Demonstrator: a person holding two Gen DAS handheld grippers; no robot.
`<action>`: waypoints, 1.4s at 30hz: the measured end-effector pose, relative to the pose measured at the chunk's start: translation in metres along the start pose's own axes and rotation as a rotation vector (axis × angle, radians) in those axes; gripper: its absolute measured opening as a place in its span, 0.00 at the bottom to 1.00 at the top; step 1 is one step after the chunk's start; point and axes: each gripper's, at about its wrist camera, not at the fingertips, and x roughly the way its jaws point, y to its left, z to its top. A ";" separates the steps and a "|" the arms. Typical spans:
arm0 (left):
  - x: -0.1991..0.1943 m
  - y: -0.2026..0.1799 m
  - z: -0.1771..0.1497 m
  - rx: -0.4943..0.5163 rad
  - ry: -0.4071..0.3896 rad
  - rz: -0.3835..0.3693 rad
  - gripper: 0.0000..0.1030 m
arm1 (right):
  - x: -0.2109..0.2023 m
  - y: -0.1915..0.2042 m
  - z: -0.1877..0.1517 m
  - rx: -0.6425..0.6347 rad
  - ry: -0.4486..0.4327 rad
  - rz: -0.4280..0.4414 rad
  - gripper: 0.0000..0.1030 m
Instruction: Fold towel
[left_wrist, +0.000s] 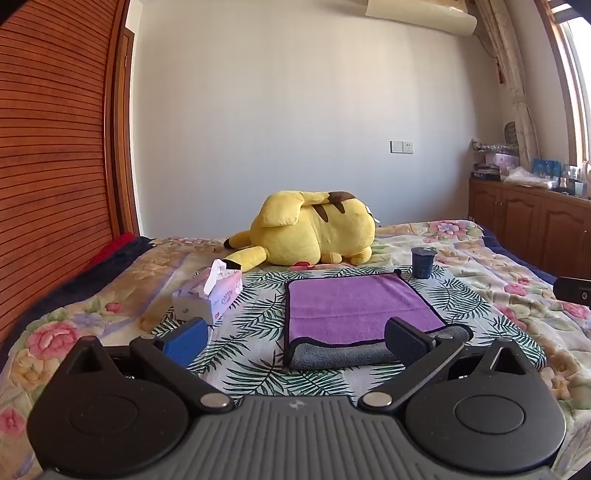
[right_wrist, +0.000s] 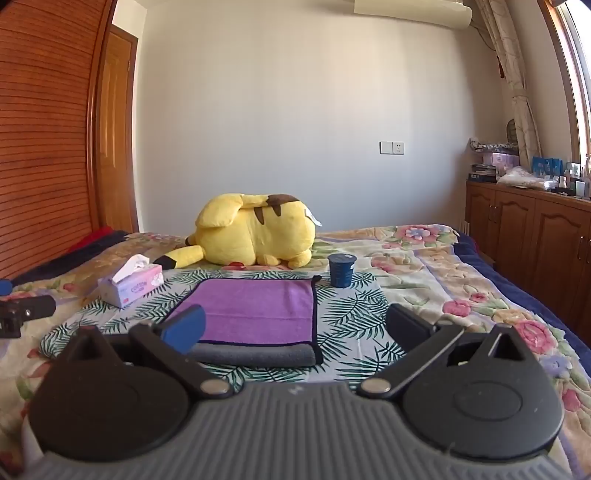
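Towel (left_wrist: 360, 312), purple with a dark border and a grey underside showing along its rolled near edge, lies flat on the leaf-print cloth (left_wrist: 255, 314) spread over the bed. Both tongs hover at its near side, empty, jaws spread wide: left gripper (left_wrist: 295, 341) and right gripper (right_wrist: 295, 332). A tissue box (left_wrist: 210, 299) sits left, a dark cup (left_wrist: 423, 262) far right, a yellow plush toy (left_wrist: 314, 232) beyond.

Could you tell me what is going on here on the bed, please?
A person holds two grippers over a bed for a towel-folding job. The purple towel lies on a leaf-print cloth, folded at its near edge so the grey underside shows. The left gripper and right gripper are both open, holding nothing. A tissue box, blue cup and yellow plush sit nearby.
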 end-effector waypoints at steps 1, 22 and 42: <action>0.000 0.000 0.000 0.002 -0.001 0.000 0.84 | 0.000 0.000 0.000 -0.001 0.002 0.001 1.00; -0.001 0.000 0.000 0.017 -0.003 0.001 0.84 | 0.000 0.000 0.001 -0.003 0.005 0.000 1.00; -0.001 -0.001 0.000 0.019 -0.003 0.003 0.84 | 0.000 0.000 -0.001 0.001 0.007 0.001 1.00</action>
